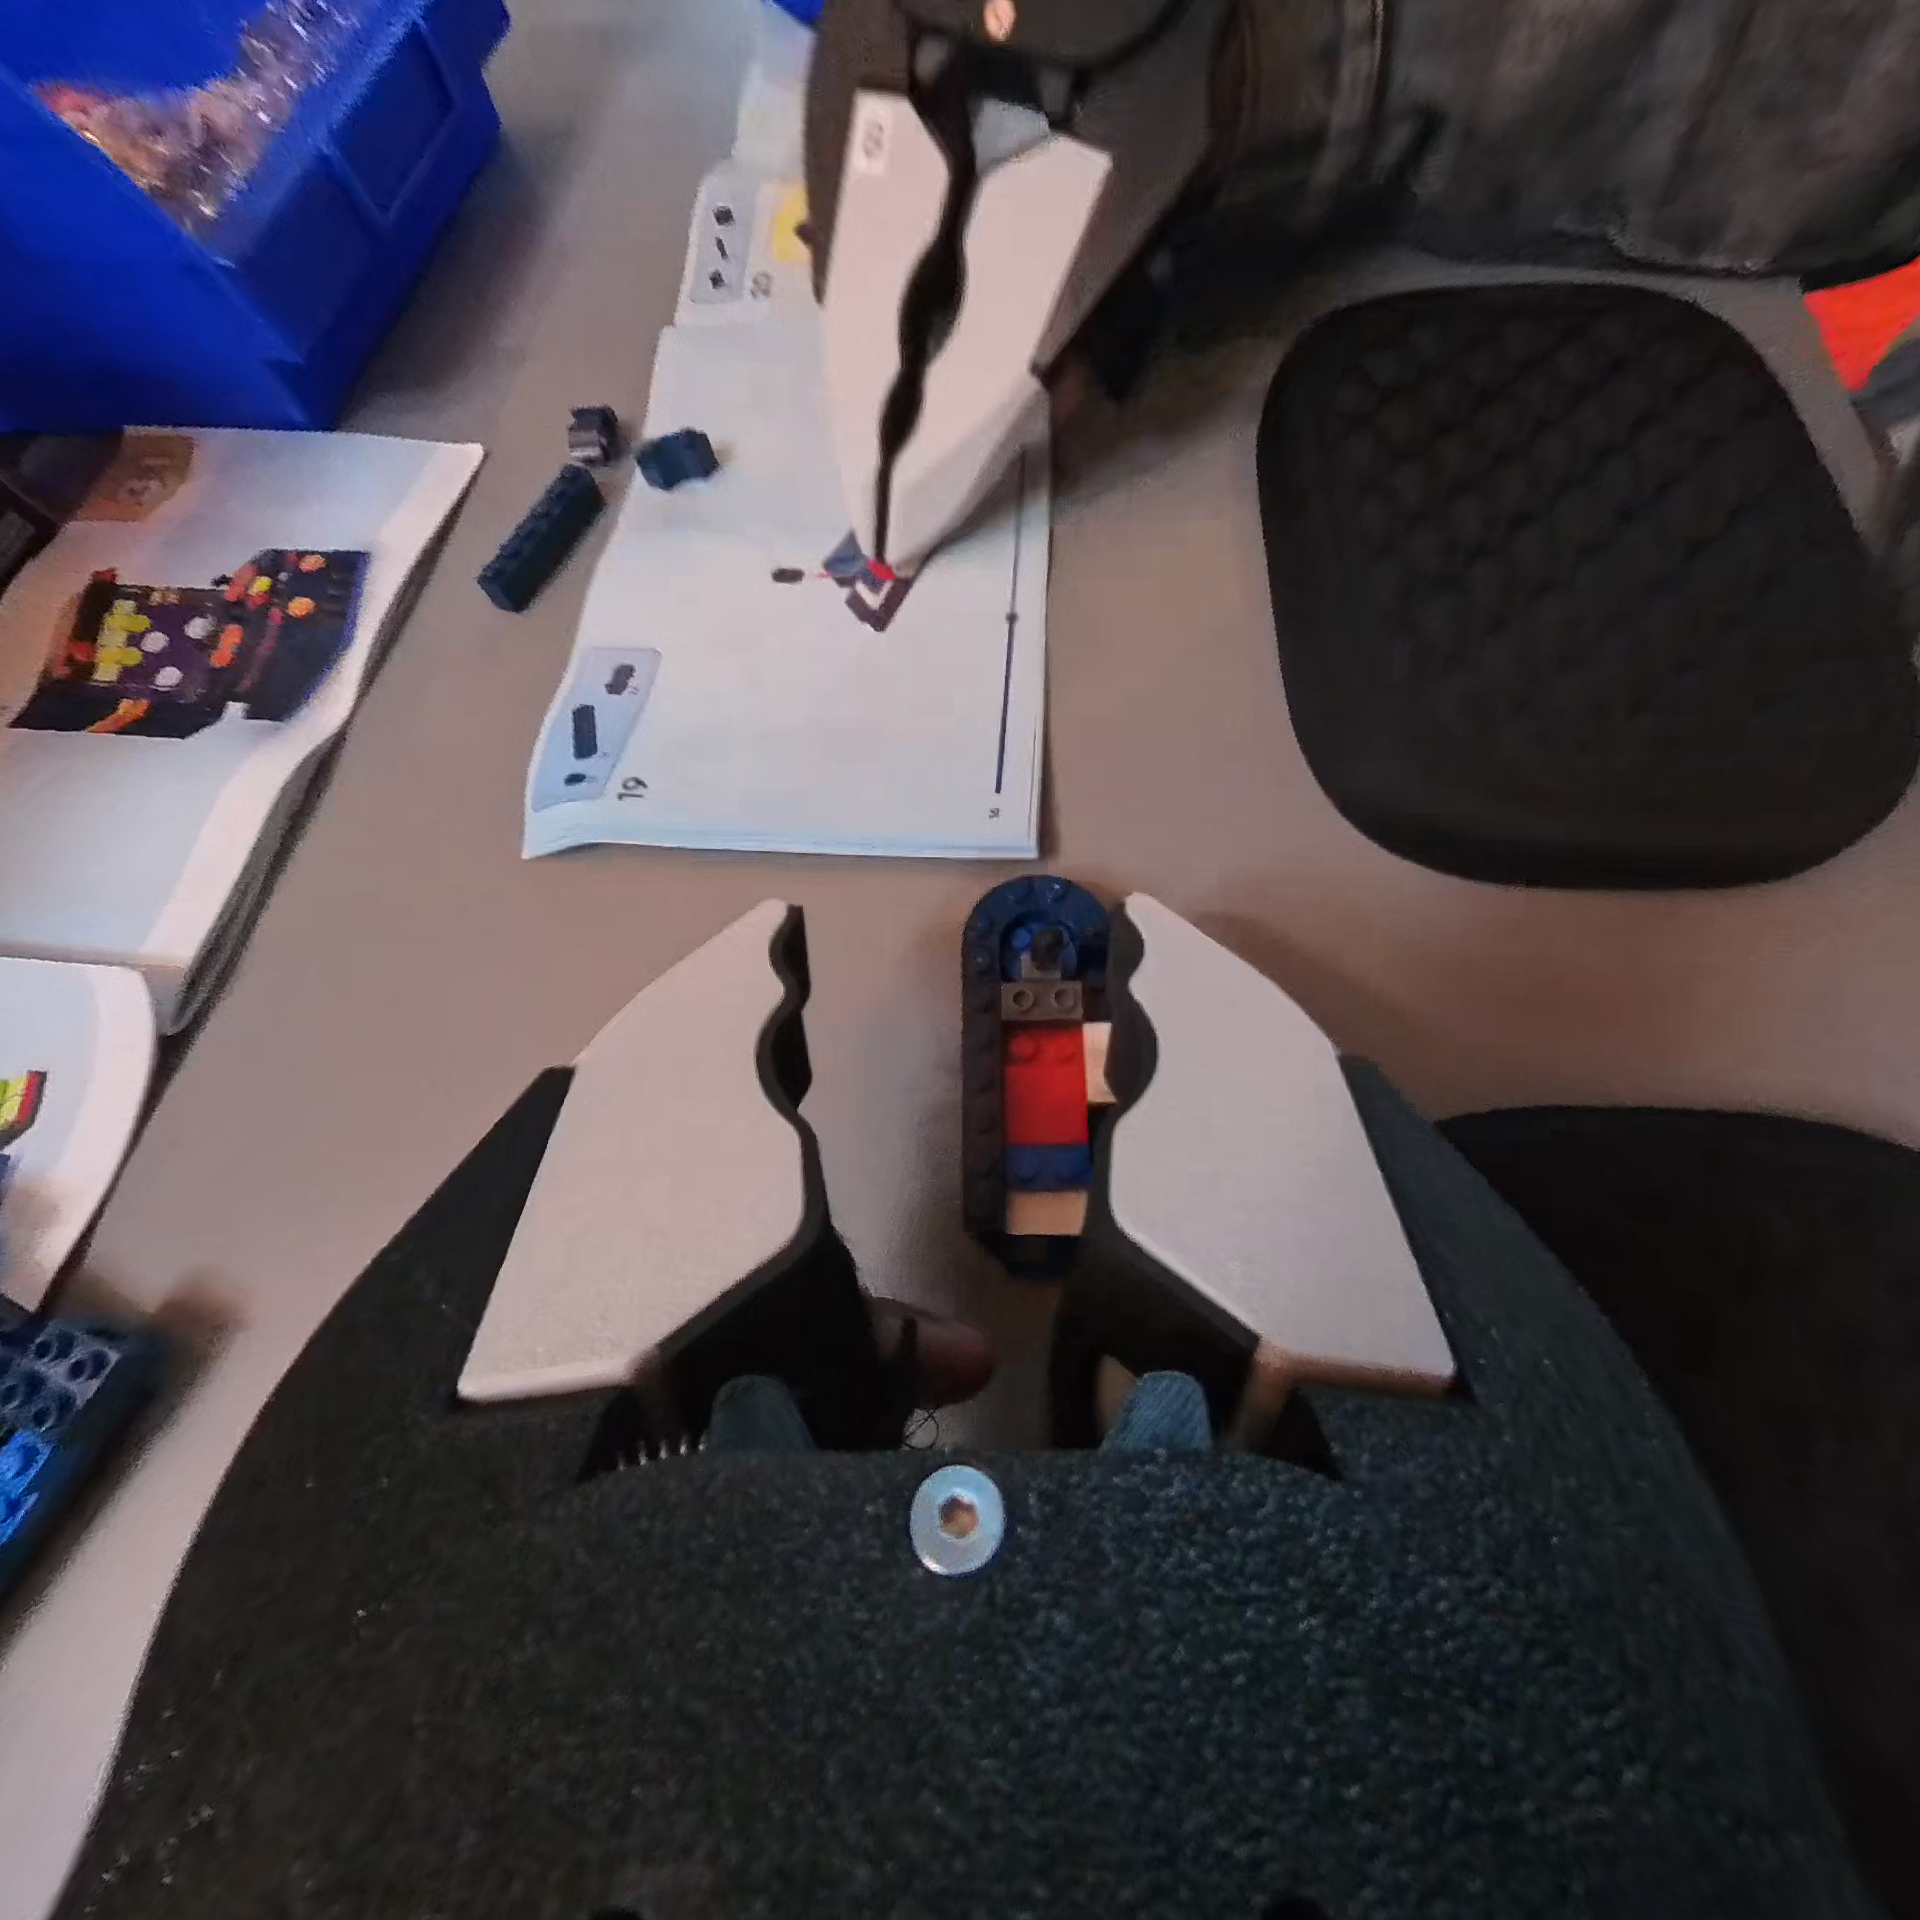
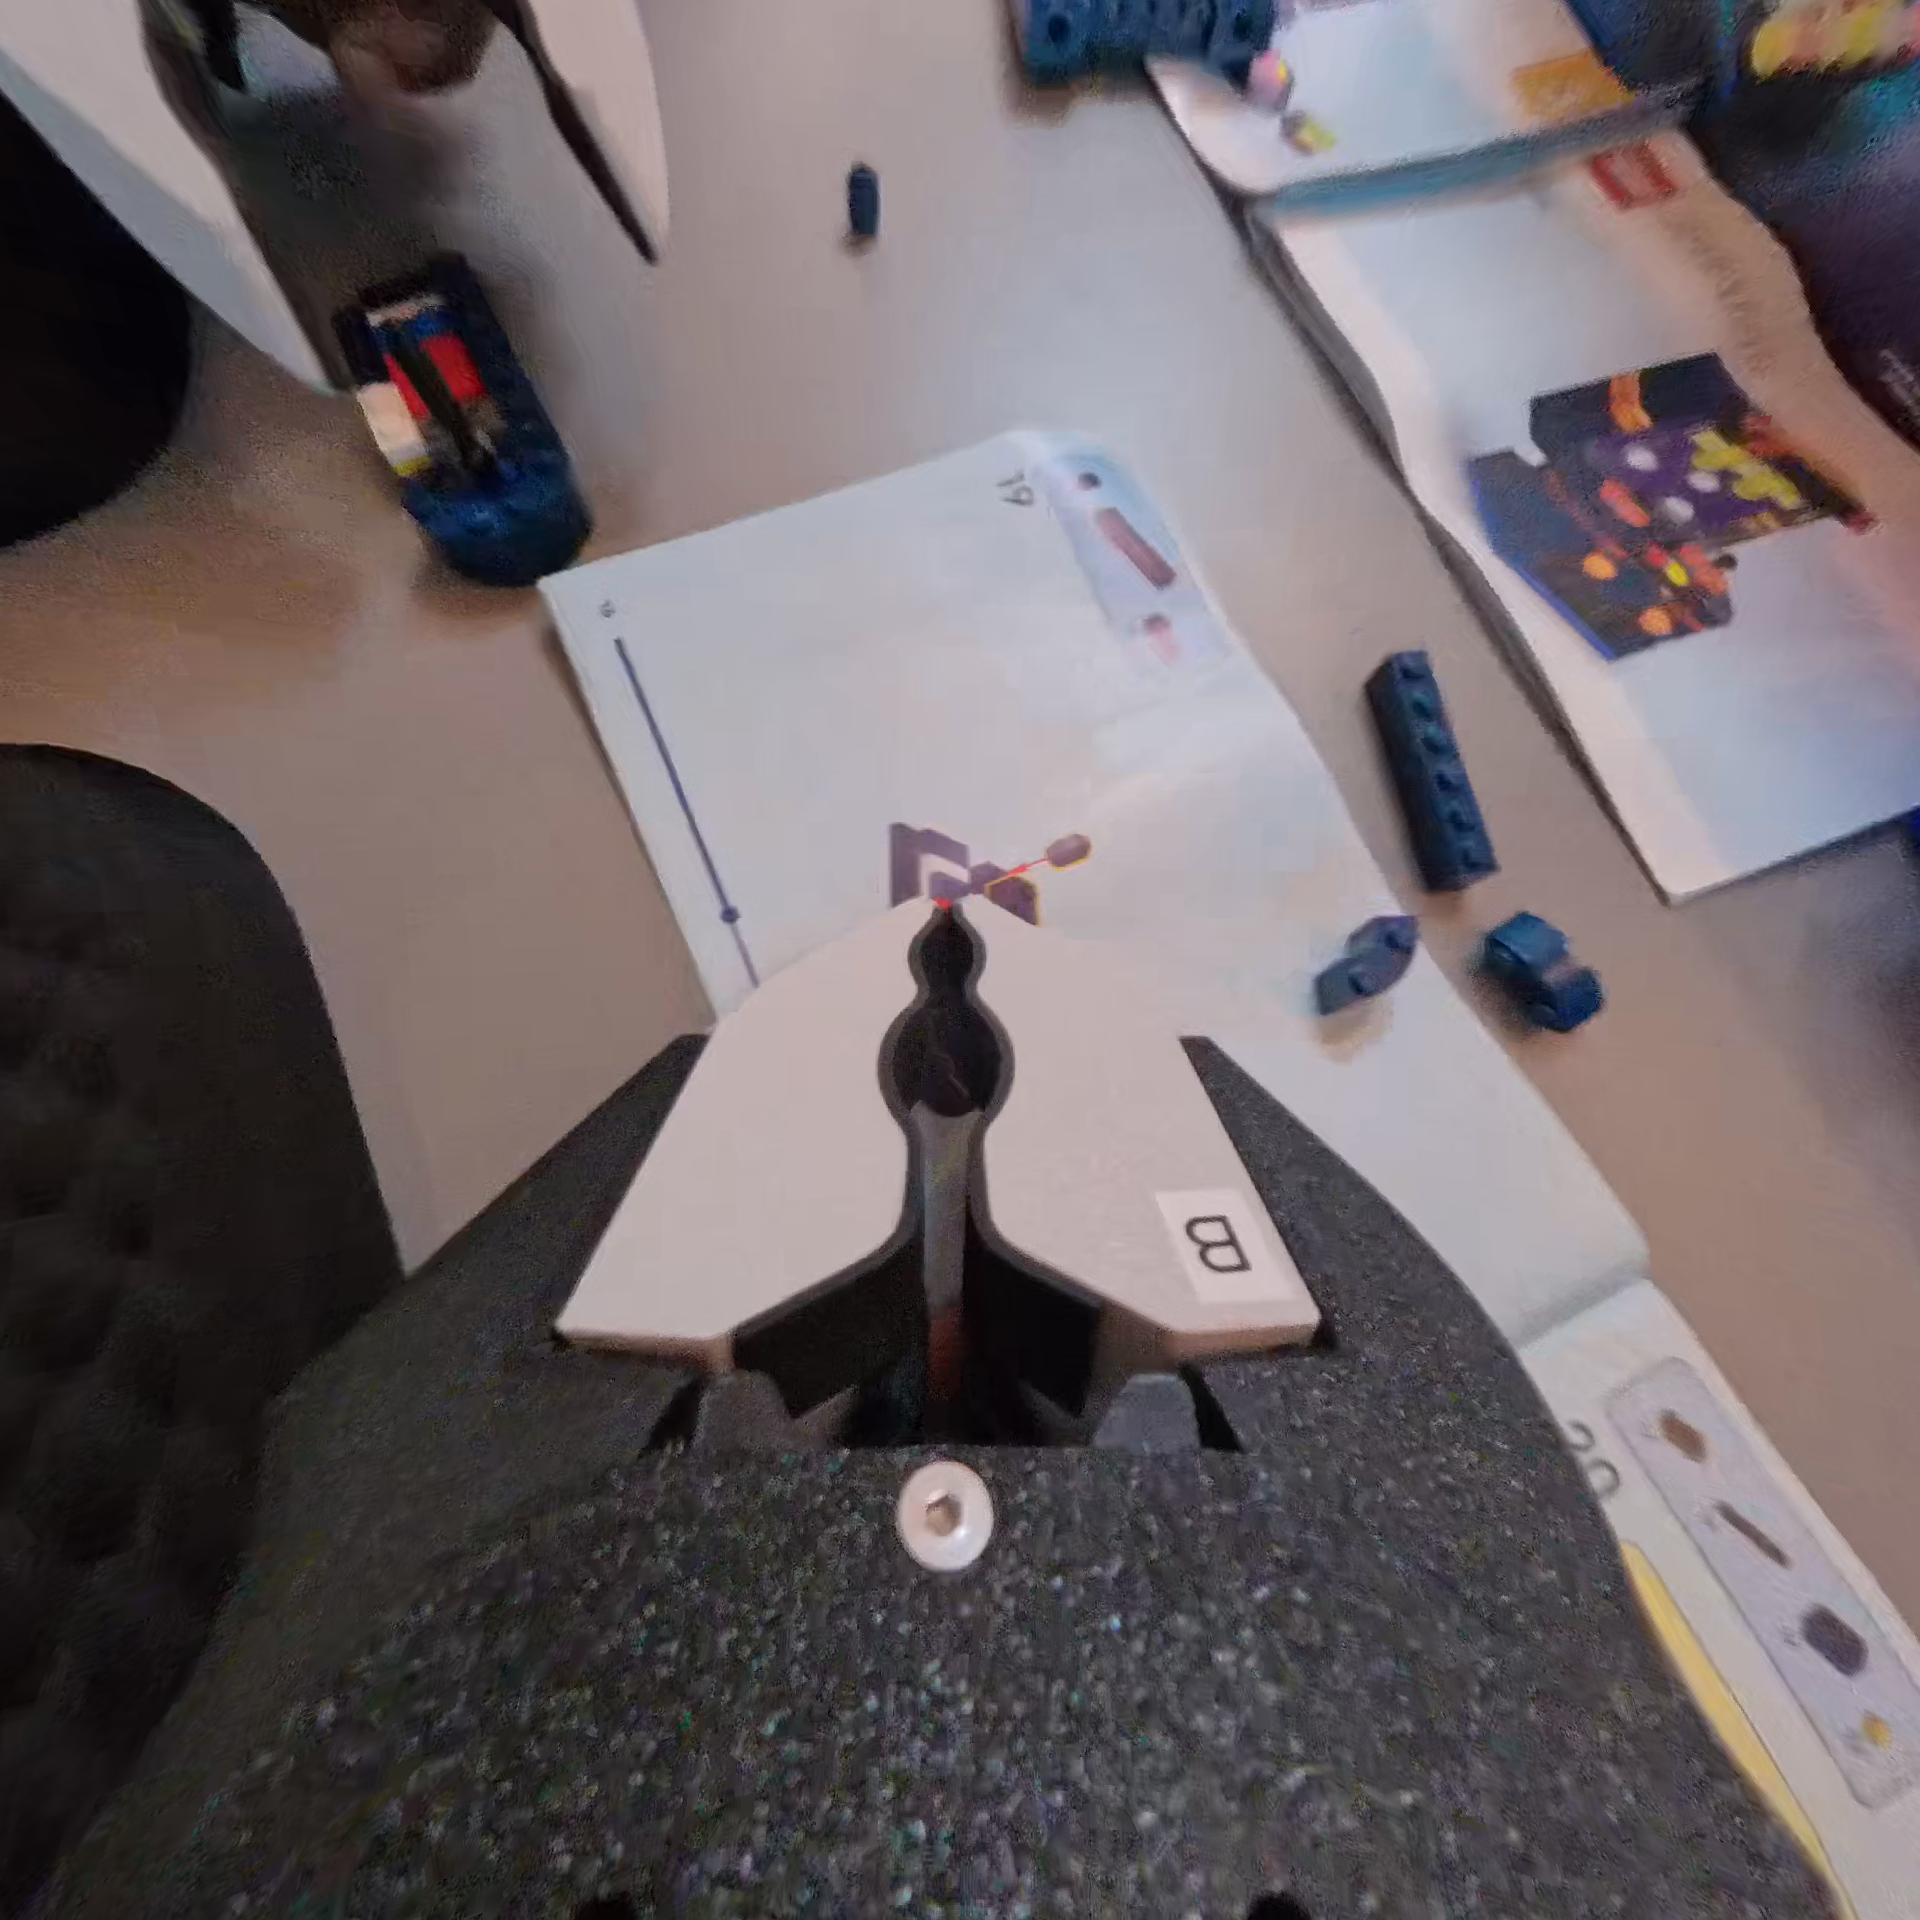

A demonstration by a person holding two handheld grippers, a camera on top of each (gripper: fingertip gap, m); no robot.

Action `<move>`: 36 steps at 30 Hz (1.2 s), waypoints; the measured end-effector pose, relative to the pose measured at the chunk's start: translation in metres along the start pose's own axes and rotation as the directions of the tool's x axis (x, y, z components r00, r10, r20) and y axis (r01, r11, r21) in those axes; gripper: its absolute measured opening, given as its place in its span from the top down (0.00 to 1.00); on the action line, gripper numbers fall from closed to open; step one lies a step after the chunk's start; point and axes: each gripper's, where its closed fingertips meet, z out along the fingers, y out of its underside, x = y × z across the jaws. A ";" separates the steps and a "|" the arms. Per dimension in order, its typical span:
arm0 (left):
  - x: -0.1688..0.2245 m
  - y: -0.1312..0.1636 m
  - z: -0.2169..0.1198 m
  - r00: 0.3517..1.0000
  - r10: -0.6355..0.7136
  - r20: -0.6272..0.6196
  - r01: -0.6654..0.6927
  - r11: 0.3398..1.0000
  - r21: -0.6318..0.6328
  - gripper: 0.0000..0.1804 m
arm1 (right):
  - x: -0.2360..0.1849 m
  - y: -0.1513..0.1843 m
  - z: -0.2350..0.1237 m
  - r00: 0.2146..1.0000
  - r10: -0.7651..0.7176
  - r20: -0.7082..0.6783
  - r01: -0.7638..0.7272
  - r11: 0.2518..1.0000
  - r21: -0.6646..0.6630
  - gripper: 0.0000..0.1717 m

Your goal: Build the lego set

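Close up in the left wrist view, the left gripper [image 1: 961, 914] is open wide around a small brick model [image 1: 1039, 1070], which leans on its right finger [image 1: 1226, 1091]. An open booklet [image 1: 790, 717] lies above, dark blue bricks [image 1: 545, 535] at upper left.

Right wrist view: the right gripper [image 2: 945, 914] is pinched shut on nothing, over the booklet [image 2: 935, 686]. The model [image 2: 457, 416] sits upper left, loose blue bricks [image 2: 1429, 769] at right.

Counts on my table

I see two grippers, left [image 1: 961, 914] and right [image 2: 948, 914]; three instruction booklets, one open under my right gripper [image 1: 810, 727]; one brick model with a dark blue base [image 1: 1039, 1081]; three loose dark blue bricks beside the booklet, the long one [image 2: 1432, 771] among them; one blue bin [image 1: 208, 208].
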 end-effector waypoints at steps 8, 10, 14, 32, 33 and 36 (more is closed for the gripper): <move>-0.018 -0.005 -0.009 0.992 -0.046 0.118 0.029 0.990 0.136 0.71 | -0.015 -0.005 0.007 0.990 -0.028 -0.137 0.026 0.999 -0.019 1.00; -0.004 -0.005 -0.012 0.999 -0.041 -0.015 0.043 0.987 0.155 0.67 | -0.021 -0.005 0.007 0.995 0.008 -0.095 -0.009 1.000 -0.015 1.00; 0.026 0.002 -0.024 0.966 -0.030 -0.258 0.068 0.988 0.139 0.62 | -0.029 -0.006 0.007 0.998 0.064 -0.029 -0.064 0.998 -0.007 1.00; 0.020 0.040 -0.005 0.990 0.036 -0.139 -0.054 0.991 -0.123 0.69 | 0.037 -0.014 -0.019 0.910 0.354 -0.215 -0.356 0.934 0.030 0.87; 0.021 0.040 -0.005 0.990 0.043 -0.138 -0.060 0.991 -0.121 0.69 | 0.044 -0.010 -0.017 0.899 0.350 -0.262 -0.363 0.932 -0.003 0.85; 0.021 0.040 -0.006 0.990 0.058 -0.126 -0.073 0.991 -0.115 0.70 | 0.052 -0.004 -0.006 0.885 0.360 -0.295 -0.395 0.917 -0.065 0.84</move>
